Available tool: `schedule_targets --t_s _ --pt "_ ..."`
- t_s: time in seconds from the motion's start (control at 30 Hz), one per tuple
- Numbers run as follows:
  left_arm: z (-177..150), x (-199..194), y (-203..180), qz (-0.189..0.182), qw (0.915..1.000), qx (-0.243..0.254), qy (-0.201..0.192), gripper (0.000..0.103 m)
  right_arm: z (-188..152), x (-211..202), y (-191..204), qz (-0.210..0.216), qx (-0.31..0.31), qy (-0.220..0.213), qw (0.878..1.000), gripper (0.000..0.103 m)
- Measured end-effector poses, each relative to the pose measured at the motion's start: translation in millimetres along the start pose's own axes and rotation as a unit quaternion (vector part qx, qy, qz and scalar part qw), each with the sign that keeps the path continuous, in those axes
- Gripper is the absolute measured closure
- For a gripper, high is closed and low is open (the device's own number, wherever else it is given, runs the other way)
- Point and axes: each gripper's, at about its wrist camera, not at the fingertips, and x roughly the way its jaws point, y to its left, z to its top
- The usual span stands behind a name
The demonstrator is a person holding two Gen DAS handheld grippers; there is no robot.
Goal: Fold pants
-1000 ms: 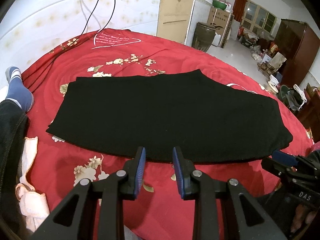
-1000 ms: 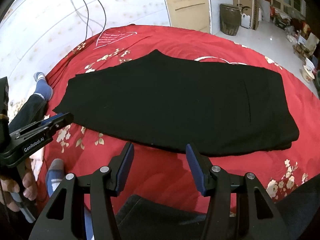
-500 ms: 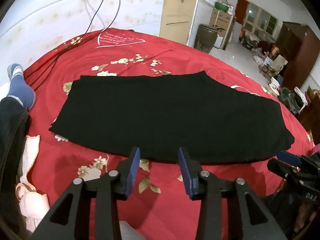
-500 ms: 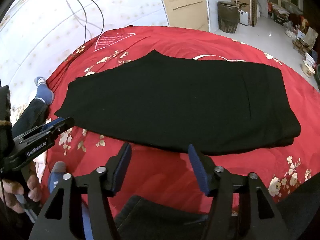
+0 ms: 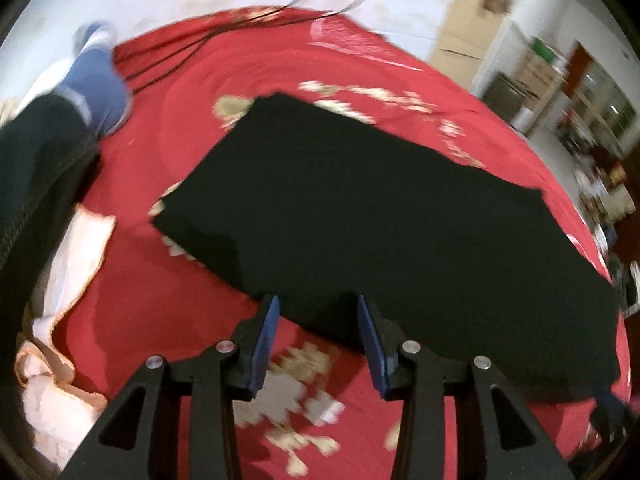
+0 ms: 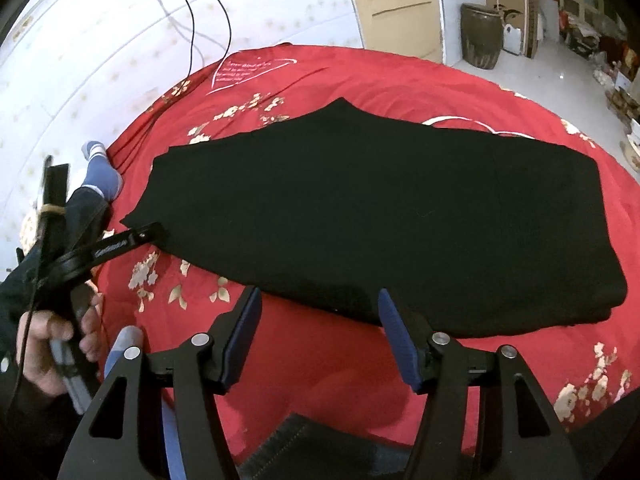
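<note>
The black pants [image 6: 400, 216] lie flat and folded lengthwise on the red floral bedspread [image 6: 360, 368]; they also show in the left wrist view [image 5: 380, 224], which is blurred. My left gripper [image 5: 316, 312] is open and empty, its tips at the pants' near edge toward the left end. From the right wrist view the left gripper [image 6: 132, 240] reaches the pants' left corner. My right gripper [image 6: 318, 300] is open and empty, just short of the pants' near edge.
A person's leg with a blue sock [image 5: 96, 80] lies at the left of the bed. A pink-white cloth [image 5: 68, 280] is bunched at the left. Black cables [image 6: 192, 32] run along the wall. A jar [image 6: 480, 36] and boxes stand on the floor beyond.
My left gripper has swung left and forward to the pants' left end and opened wider. My right gripper has held nearly still, open.
</note>
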Motion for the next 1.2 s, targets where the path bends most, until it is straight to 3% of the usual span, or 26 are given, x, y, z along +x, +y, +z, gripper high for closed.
schedule_targets --t_s 0.57,0.63,0.7,0.77,0.83,0.97,1.1,1.2 --pt "38.8 22.7 32.3 0.001 0.9950 -0.053 -0.084 0.060 14.8 12.3 -15.5 0.056 0.049 -0.002 0.997 0.042" --pt "43.5 25.3 34.1 0.007 0.9942 -0.054 -0.093 0.065 14.6 14.1 -17.0 0.056 0.055 0.003 0.997 0.042" --pt "47.7 28.1 35.0 0.023 0.9936 -0.051 -0.098 0.083 14.5 14.0 -17.8 0.057 0.058 0.003 0.997 0.042" --pt "51.2 28.0 37.6 0.019 0.9937 -0.058 -0.094 0.092 14.6 14.3 -17.9 0.058 0.060 0.003 0.997 0.042" --pt "53.1 26.7 37.7 0.014 0.9943 -0.059 -0.088 0.094 14.2 14.5 -18.3 0.058 0.063 0.003 0.996 0.042" --pt "58.7 8.7 25.9 -0.021 0.9938 -0.047 -0.098 0.094 14.3 12.4 -21.0 0.059 0.069 -0.003 0.996 0.042" --pt "60.9 -27.4 -18.3 -0.076 0.9882 0.021 -0.131 0.095 15.7 7.1 -22.4 0.061 0.073 -0.012 0.995 0.042" --pt "51.4 -47.8 -62.6 -0.129 0.9787 0.081 -0.137 0.095 17.5 0.7 -26.5 0.066 0.085 -0.021 0.994 0.042"
